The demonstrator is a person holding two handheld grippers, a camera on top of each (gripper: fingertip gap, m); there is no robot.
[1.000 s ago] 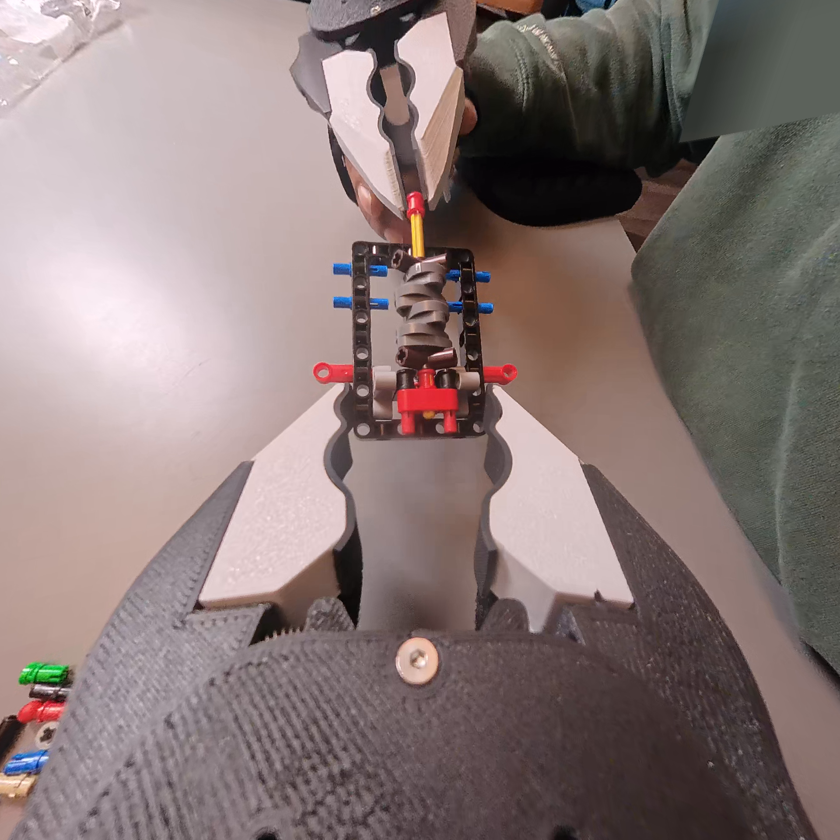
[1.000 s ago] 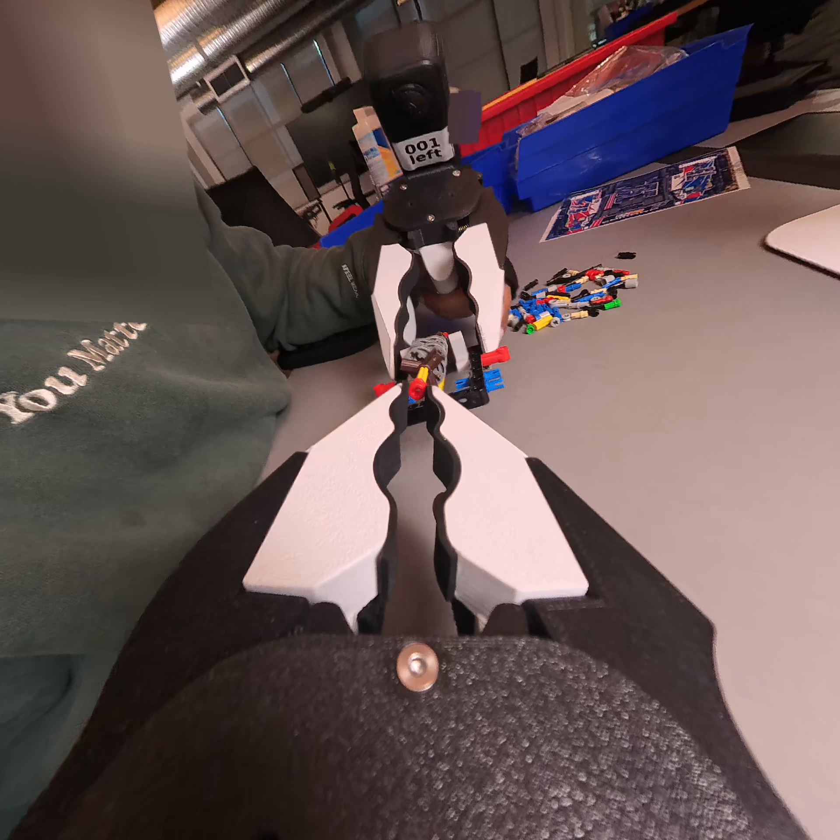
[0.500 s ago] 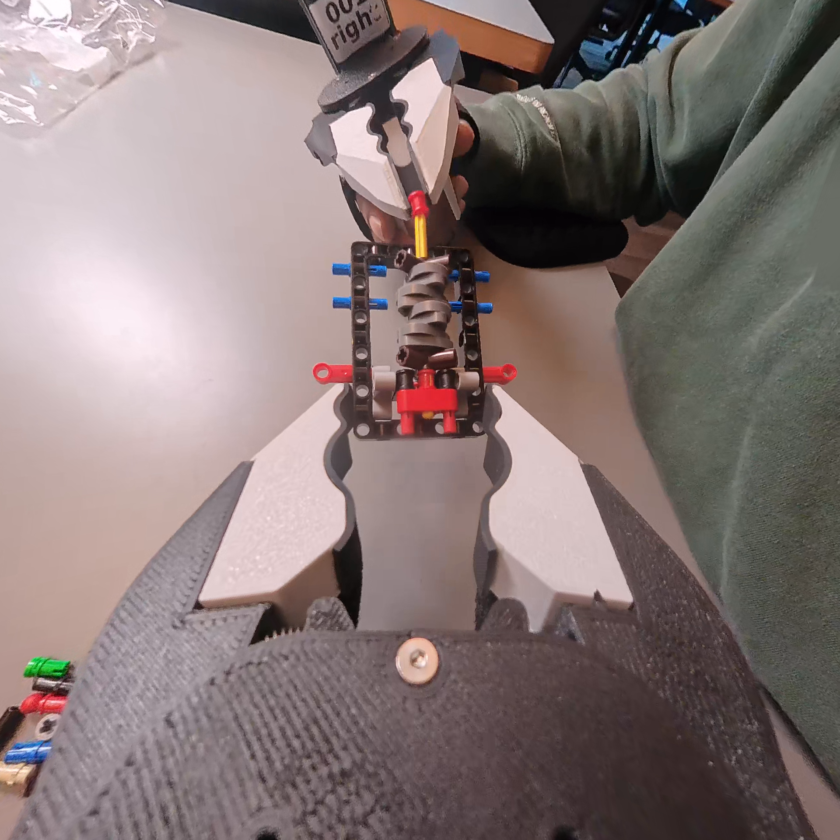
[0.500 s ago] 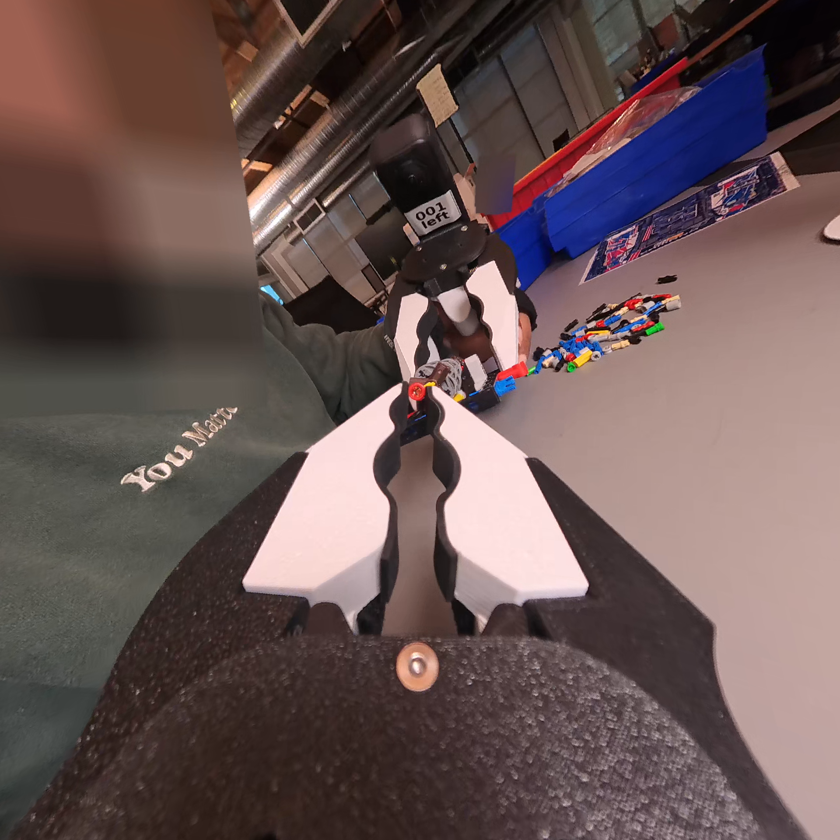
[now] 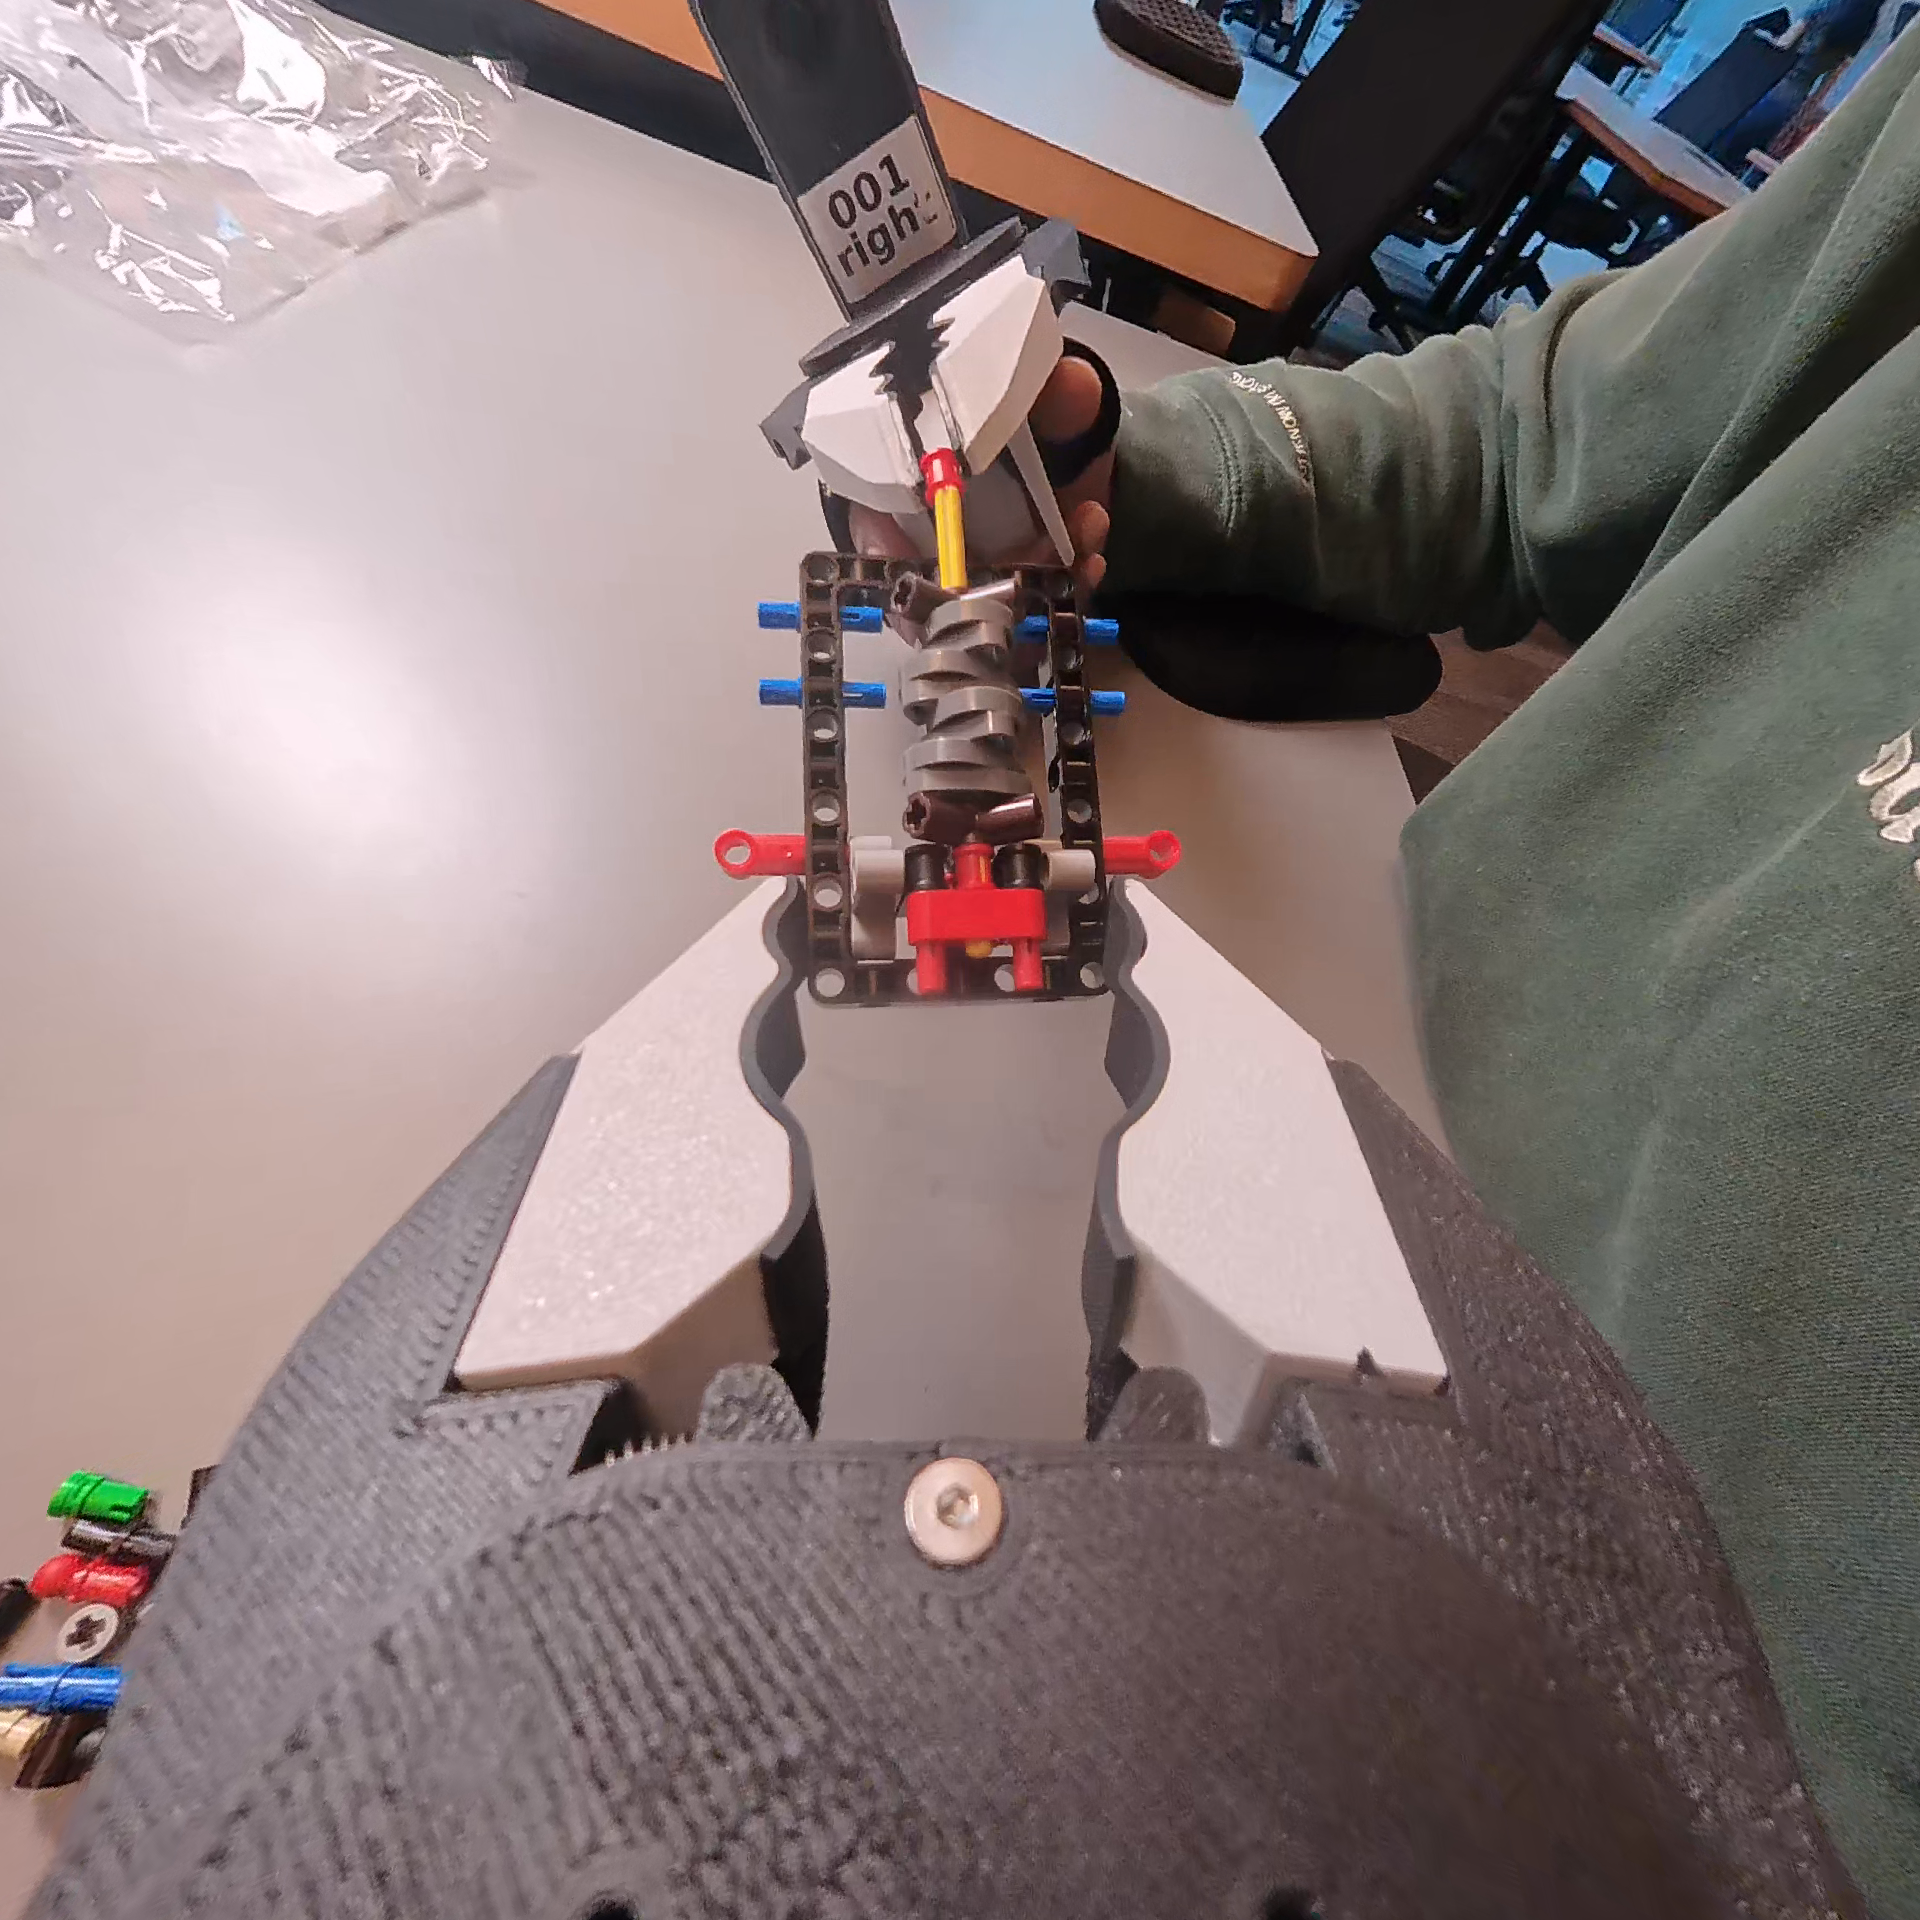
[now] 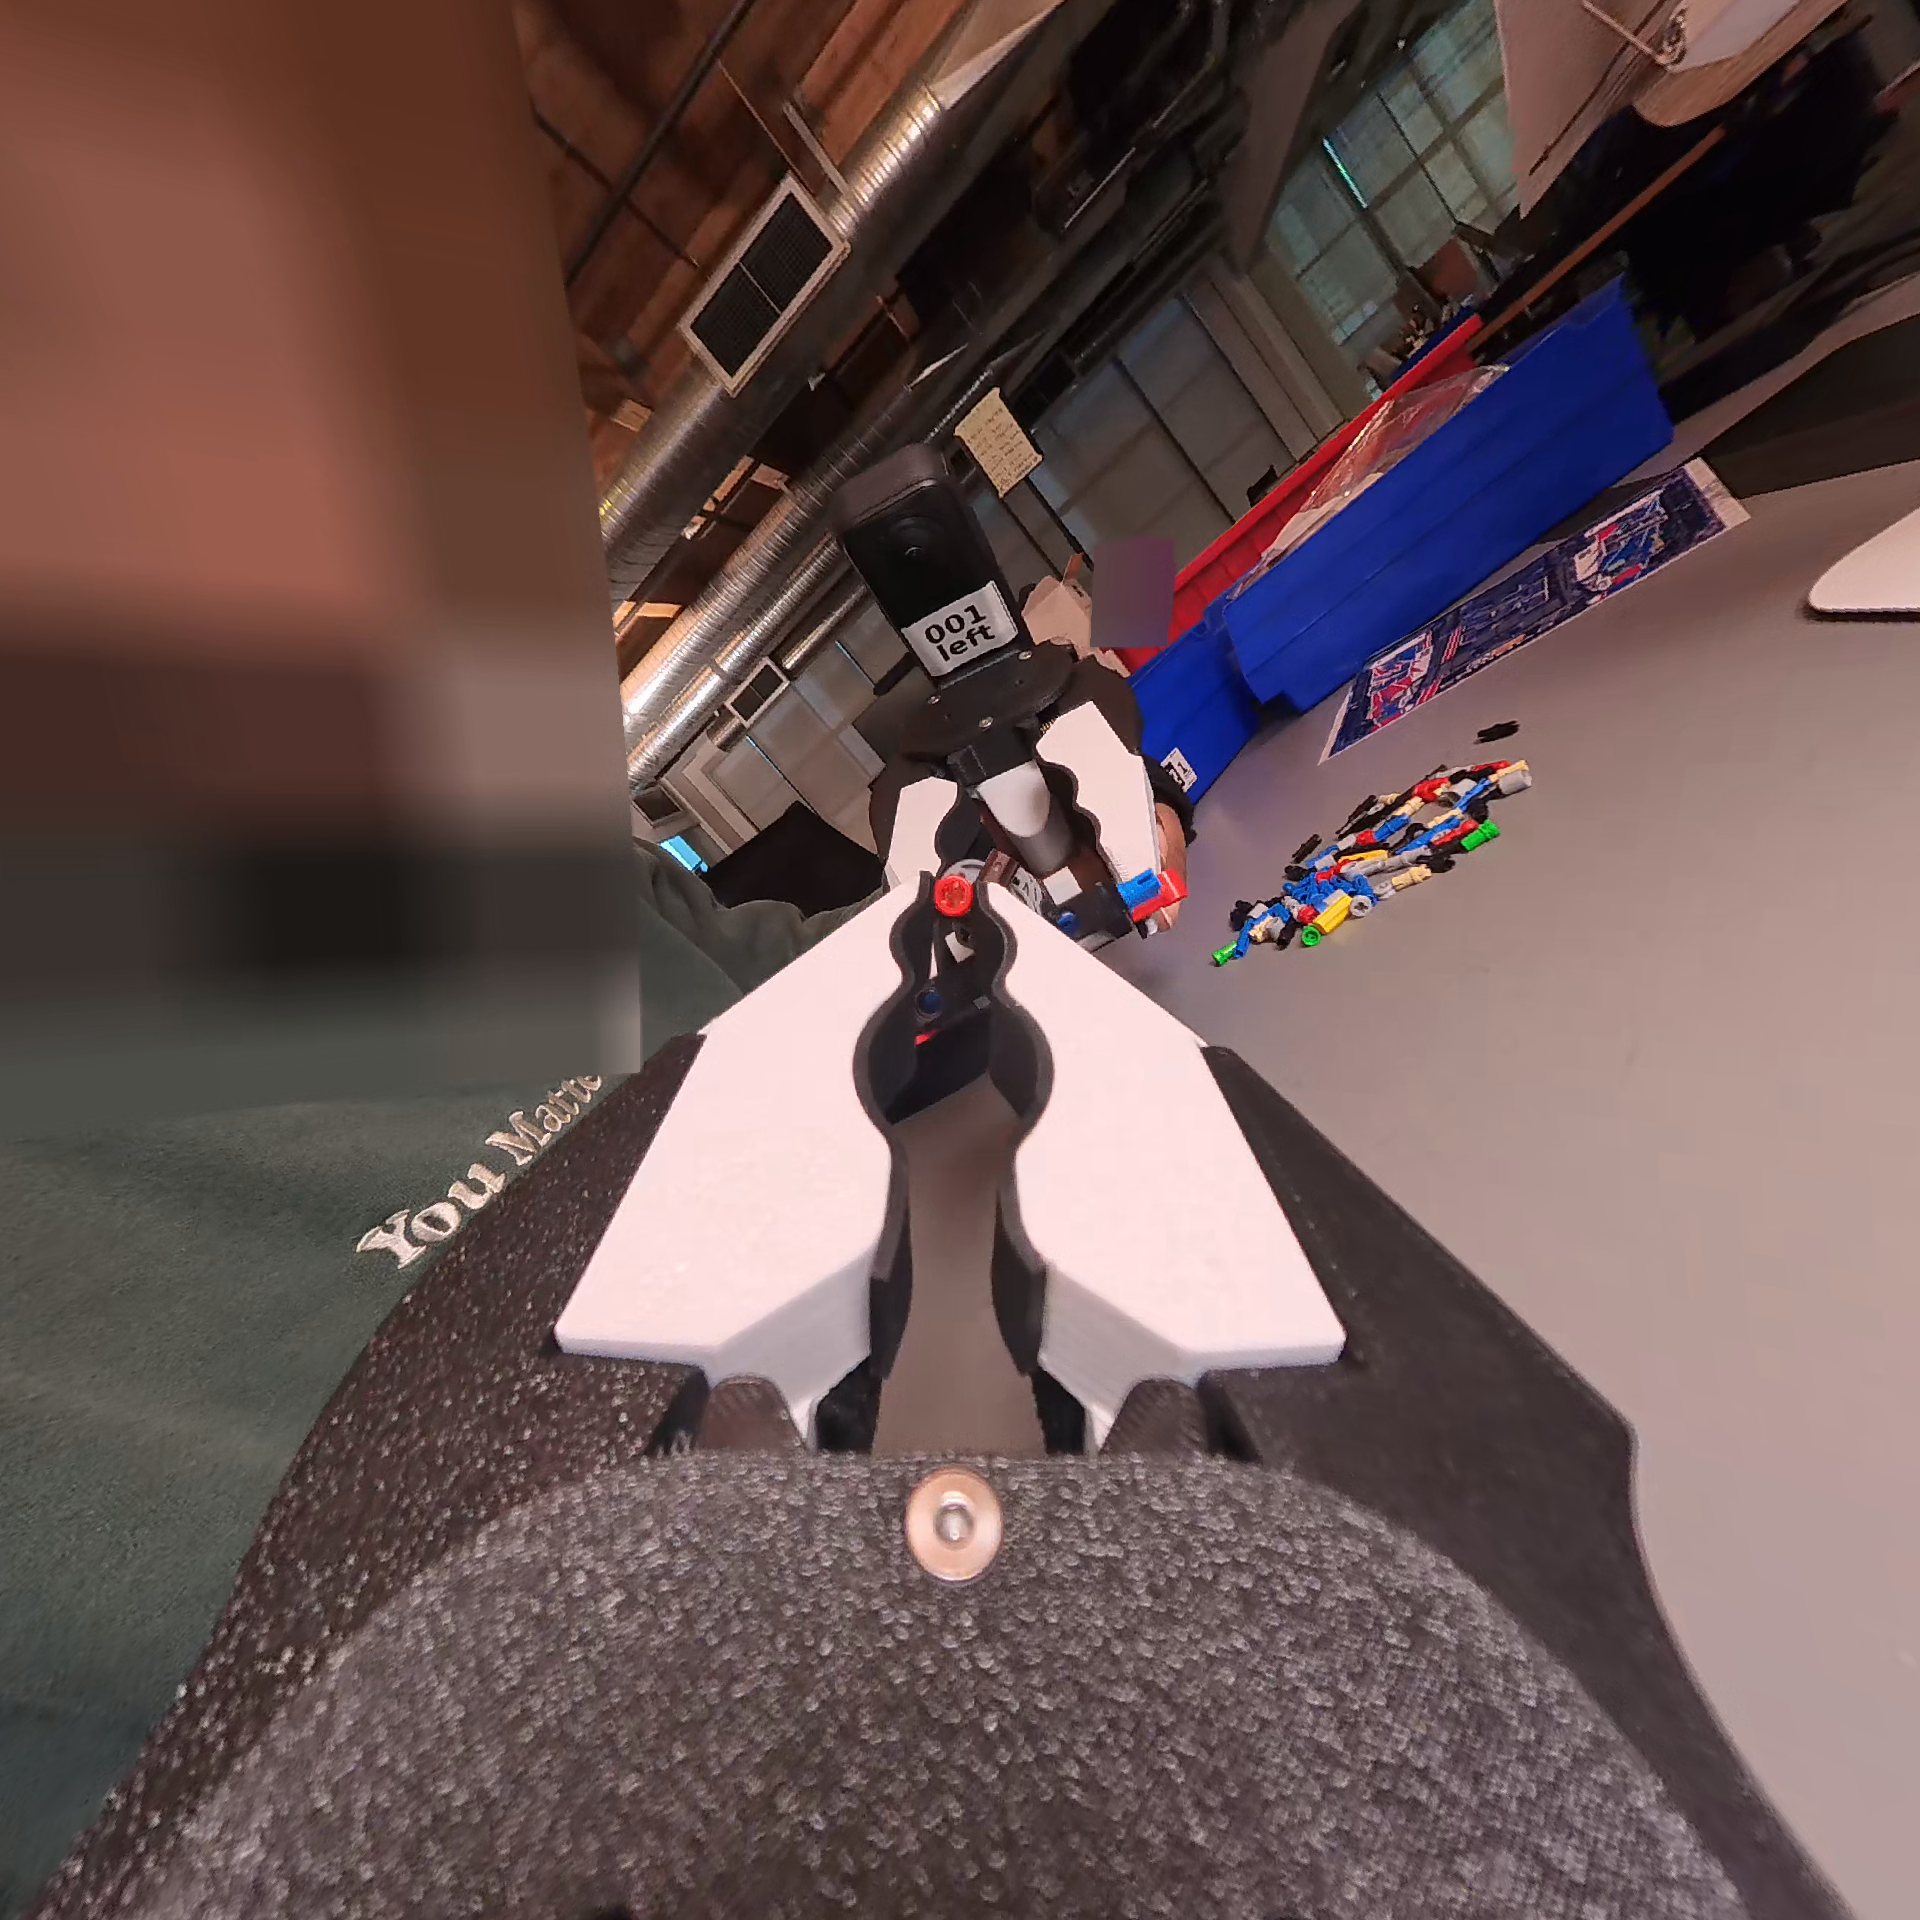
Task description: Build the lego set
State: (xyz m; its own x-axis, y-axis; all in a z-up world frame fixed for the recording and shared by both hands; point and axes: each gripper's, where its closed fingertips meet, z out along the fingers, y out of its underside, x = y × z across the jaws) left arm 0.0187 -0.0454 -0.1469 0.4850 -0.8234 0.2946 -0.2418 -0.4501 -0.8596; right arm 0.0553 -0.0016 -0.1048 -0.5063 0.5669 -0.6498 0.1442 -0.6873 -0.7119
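Tilting steeper since a second ago, my right gripper (image 5: 928,473) pinches the yellow axle (image 5: 949,539) entering the black frame (image 5: 951,781), clamped in my left gripper (image 5: 956,951). Next: push it straight through.

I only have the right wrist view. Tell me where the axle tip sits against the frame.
Observer: From the left wrist view, the yellow axle slants down from the right hand-held gripper and its tip meets the far end of the black frame.
Operator: Report how the frame is held.
Observer: The left hand-held gripper clamps its near end, one finger against each long side.
Operator: Say what fills the frame.
Observer: Stacked grey curved pieces run down its middle.
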